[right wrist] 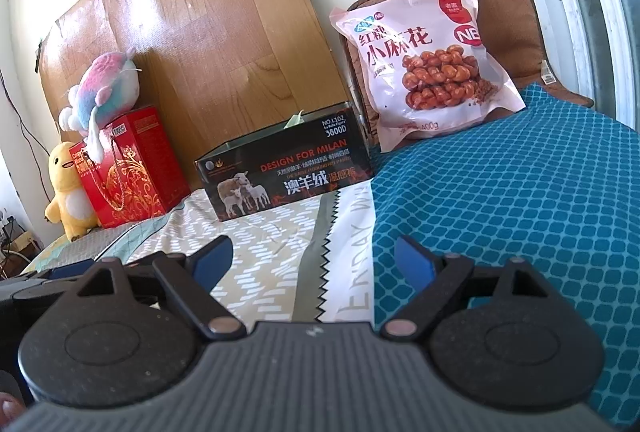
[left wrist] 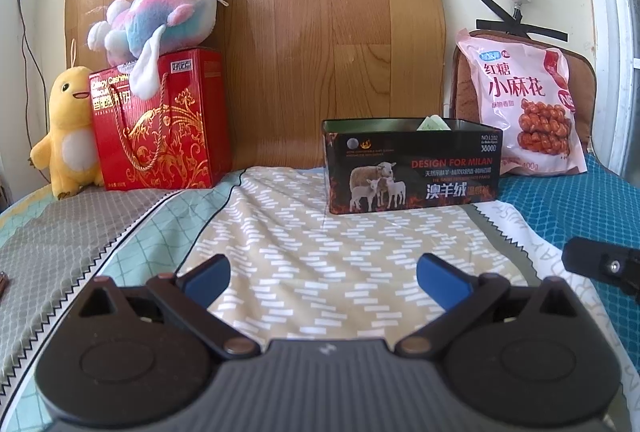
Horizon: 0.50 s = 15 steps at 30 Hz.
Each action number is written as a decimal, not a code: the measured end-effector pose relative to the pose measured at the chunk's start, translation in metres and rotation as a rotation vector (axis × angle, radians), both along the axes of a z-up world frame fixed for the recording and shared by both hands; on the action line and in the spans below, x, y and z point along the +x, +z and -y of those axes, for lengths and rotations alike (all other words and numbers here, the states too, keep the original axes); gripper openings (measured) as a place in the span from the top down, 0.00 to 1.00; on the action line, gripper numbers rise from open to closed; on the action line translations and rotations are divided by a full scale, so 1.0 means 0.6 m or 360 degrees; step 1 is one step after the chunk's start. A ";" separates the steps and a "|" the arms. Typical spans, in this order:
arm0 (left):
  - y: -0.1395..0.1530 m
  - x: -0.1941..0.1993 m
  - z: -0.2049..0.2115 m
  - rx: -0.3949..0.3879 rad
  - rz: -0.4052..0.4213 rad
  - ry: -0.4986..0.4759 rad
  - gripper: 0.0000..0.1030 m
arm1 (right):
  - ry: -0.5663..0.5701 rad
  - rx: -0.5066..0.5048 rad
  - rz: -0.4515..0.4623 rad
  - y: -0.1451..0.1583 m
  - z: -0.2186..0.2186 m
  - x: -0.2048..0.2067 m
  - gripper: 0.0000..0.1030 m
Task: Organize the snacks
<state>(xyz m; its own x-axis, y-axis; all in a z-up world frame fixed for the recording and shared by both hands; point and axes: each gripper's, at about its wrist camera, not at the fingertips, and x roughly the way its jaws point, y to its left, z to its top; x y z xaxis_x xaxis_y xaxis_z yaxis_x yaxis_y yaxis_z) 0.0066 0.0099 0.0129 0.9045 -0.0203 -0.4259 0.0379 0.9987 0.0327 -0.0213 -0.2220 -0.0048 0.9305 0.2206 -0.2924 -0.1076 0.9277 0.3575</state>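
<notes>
Two grippers are held low over a patterned bedsheet (left wrist: pixel 280 216), and nothing is gripped by either. The left gripper (left wrist: pixel 323 272) is seen with its blue-padded fingers (left wrist: pixel 210 278) spread wide apart over the beige part of the sheet; the right gripper (right wrist: pixel 314 258) is likewise spread, above the seam where a teal blanket (right wrist: pixel 500 200) is laid. A black tin box (left wrist: pixel 412 168), printed with sheep, is set open-topped on the sheet ahead of both grippers, and a pale green packet (left wrist: pixel 434 123) is seen poking above its rim. A pink snack bag (left wrist: pixel 528 100) is propped upright against a brown cushion (right wrist: pixel 516 16), just behind and to the right of the tin. A red gift box (left wrist: pixel 160 124) is placed well to the left, with a pastel plush (left wrist: pixel 160 20) on top and a yellow plush (left wrist: pixel 68 132) beside it.
</notes>
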 end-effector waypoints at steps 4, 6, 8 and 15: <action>-0.001 0.003 0.000 -0.0002 -0.0014 0.0000 0.00 | 0.0002 -0.0009 -0.0003 0.000 -0.001 0.001 0.13; -0.001 0.003 -0.001 -0.0003 -0.0018 0.0004 0.00 | -0.0005 -0.0015 0.0001 0.000 -0.002 0.000 0.13; -0.002 0.004 -0.001 -0.0005 -0.0023 0.0008 0.00 | -0.0008 -0.0025 0.0008 0.000 -0.003 0.000 0.12; -0.002 0.004 -0.001 0.0004 -0.0022 0.0008 0.00 | -0.0003 -0.0036 0.0029 0.002 -0.004 -0.002 0.09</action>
<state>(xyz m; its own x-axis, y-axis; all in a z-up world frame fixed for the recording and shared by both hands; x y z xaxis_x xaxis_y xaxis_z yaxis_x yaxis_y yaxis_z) 0.0093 0.0107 0.0120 0.8988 -0.0147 -0.4382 0.0333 0.9988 0.0348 -0.0228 -0.2193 -0.0039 0.9361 0.2126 -0.2801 -0.1125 0.9357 0.3343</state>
